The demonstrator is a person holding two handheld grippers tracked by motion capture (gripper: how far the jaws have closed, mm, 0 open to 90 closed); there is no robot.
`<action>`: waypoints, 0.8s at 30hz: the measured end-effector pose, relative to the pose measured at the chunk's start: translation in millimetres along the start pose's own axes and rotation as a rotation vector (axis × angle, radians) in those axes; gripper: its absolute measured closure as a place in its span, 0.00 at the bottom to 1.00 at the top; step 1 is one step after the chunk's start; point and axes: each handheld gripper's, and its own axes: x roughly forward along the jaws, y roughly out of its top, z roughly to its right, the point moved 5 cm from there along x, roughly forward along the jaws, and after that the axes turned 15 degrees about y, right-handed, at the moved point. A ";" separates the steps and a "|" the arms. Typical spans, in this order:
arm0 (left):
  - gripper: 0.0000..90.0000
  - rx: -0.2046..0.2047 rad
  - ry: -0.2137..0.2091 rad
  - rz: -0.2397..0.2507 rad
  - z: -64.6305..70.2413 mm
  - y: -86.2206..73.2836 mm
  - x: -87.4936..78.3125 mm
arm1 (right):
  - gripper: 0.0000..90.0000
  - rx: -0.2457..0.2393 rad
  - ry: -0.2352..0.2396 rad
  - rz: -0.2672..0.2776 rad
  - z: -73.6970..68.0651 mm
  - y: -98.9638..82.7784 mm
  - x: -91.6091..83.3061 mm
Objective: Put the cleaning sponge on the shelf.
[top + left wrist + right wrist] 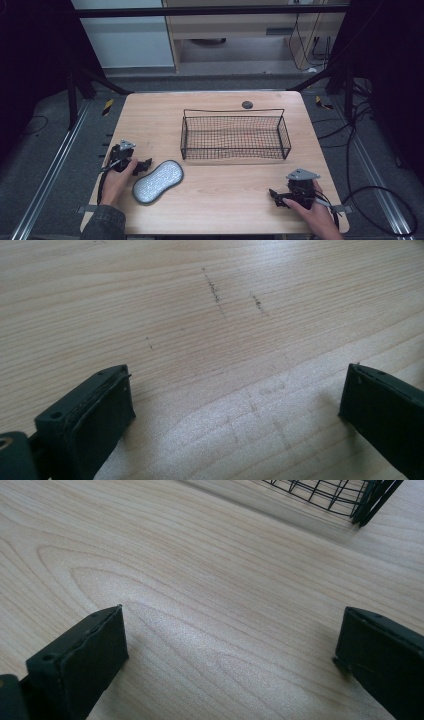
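A: The grey pad [158, 181] is lying flat on the table [230, 210], near the front left, just beside the left gripper [146, 163]. It is sitting at a slant, one lobe pointing toward the wire basket [235, 136].

B: Is anything holding it?

A: No. In the left gripper view both jaws are standing wide apart with only bare wood between them, and the right gripper [272, 195] is looking the same in its own view: spread, empty, resting low over the table near the front right.

B: What is worrying you from here?

A: The pad looks thin and soft. I am guessing a pinch from above could slide off it or fold it, since there is so little edge to catch. If the basket is where it is going, a drooping end could also snag on the wire rim.

B: And room to move?

A: Plenty. The wood between the pad and the basket is lying open, and the basket is sitting well apart from both hands. The tight spots are the table's left edge, close behind the left hand [117, 181], and the front edge near the right hand [315, 207].
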 end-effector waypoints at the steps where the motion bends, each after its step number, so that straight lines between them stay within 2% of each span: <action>1: 0.01 0.026 0.026 0.018 -0.2 3.8 -6.1 | 0.00 0.000 0.000 0.000 0.0 0.0 0.0; 2: 0.04 0.026 0.026 0.018 -0.2 3.8 -6.1 | 0.00 0.000 0.000 0.000 0.0 0.0 0.0; 5: 0.03 0.012 0.028 0.067 -0.8 12.6 -20.4 | 0.00 0.002 0.000 0.000 -0.1 0.0 0.0; 8: 0.03 0.012 0.034 0.076 3.4 17.0 -37.4 | 0.00 0.000 0.001 0.000 0.1 0.2 0.1; 11: 0.03 0.055 0.025 0.091 12.4 20.5 -53.9 | 0.00 0.000 0.001 0.000 0.2 0.2 0.1; 16: 0.03 0.144 0.023 0.148 28.1 29.9 -73.2 | 0.00 0.001 0.001 0.000 0.0 0.1 0.1; 20: 0.03 0.179 -0.012 0.142 41.5 34.0 -81.2 | 0.00 0.002 0.001 0.000 0.0 0.1 0.1; 24: 0.04 0.199 -0.043 0.127 52.7 46.4 -92.1 | 0.00 -0.002 0.002 -0.001 0.3 0.3 0.1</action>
